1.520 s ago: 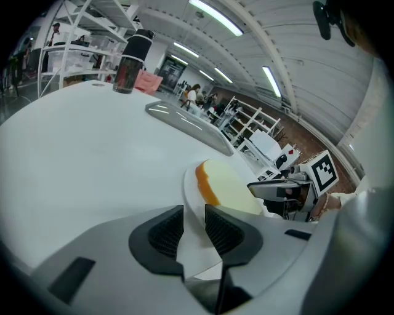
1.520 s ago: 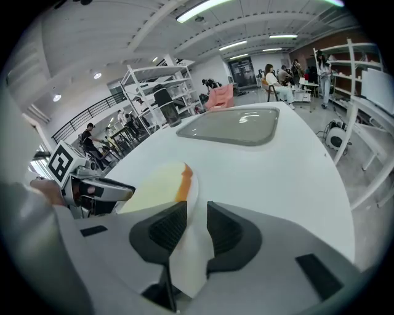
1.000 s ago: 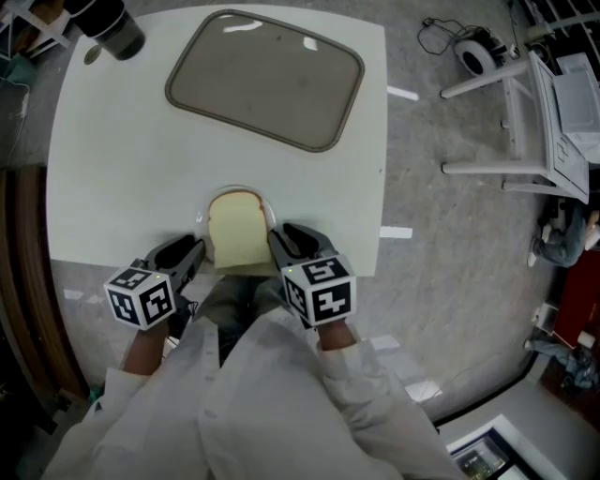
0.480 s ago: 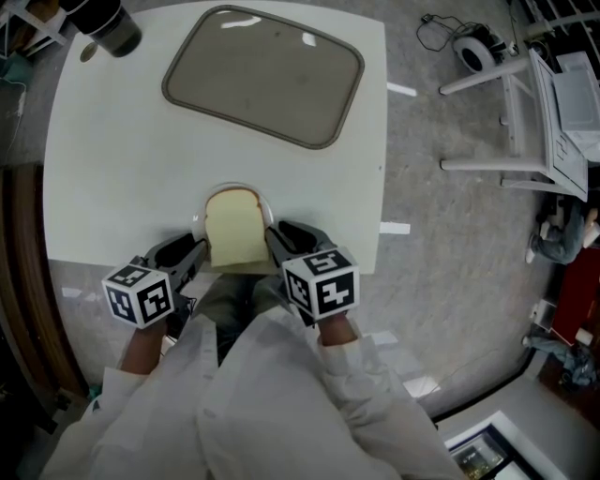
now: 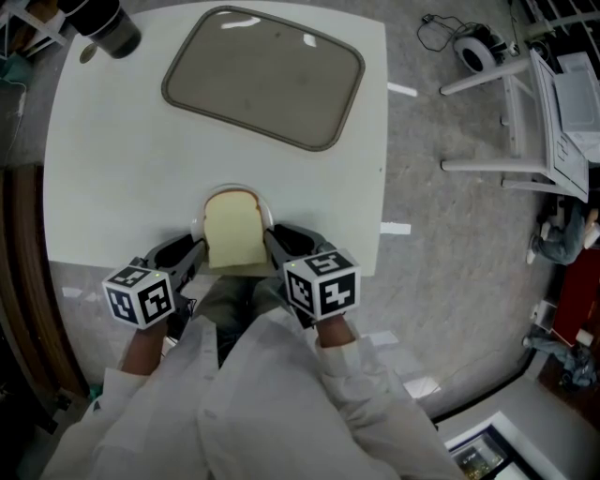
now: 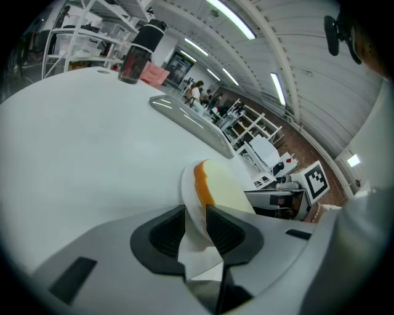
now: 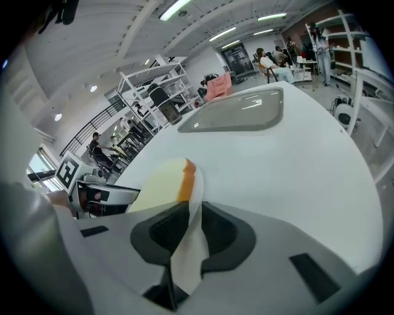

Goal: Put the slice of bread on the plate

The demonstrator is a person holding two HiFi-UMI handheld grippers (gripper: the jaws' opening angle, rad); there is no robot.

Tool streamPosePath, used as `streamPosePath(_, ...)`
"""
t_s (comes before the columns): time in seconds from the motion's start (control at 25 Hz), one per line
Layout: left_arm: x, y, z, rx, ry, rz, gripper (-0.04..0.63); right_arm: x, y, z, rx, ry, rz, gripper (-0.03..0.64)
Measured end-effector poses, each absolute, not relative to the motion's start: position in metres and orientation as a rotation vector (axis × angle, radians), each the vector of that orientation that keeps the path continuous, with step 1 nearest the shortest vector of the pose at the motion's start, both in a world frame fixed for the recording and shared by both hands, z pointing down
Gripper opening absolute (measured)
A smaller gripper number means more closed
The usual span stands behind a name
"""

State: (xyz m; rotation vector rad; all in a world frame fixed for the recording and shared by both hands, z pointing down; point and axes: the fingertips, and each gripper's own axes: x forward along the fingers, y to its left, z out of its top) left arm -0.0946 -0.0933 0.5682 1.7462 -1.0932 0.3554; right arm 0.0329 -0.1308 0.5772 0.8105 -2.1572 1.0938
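A pale slice of bread (image 5: 234, 234) with a brown crust lies on a small white plate (image 5: 201, 219) at the near edge of the white table (image 5: 112, 169). My left gripper (image 5: 194, 251) is shut on the plate's left rim, and my right gripper (image 5: 270, 239) is shut on its right rim. In the left gripper view the plate (image 6: 187, 184) runs between the jaws of the left gripper (image 6: 196, 213), the bread (image 6: 228, 192) beyond them. In the right gripper view the plate (image 7: 197, 184) sits between the jaws of the right gripper (image 7: 194, 223), beside the bread (image 7: 159, 187).
A large grey tray (image 5: 264, 77) lies at the far side of the table. A dark bottle (image 5: 108, 23) stands at the far left corner. White shelving frames (image 5: 525, 112) stand on the floor to the right of the table.
The plate with the bread and both grippers have shifted very slightly away from me. Both grips are unchanged.
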Motion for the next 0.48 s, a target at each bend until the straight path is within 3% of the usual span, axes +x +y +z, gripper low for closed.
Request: streamPosePath(0.48,-0.0976,-0.0968,0.5665,1.74,-1.112,0.345,0.104,0.0291,-0.1294,0.5748,0.9,-2.144,1.156,0.055)
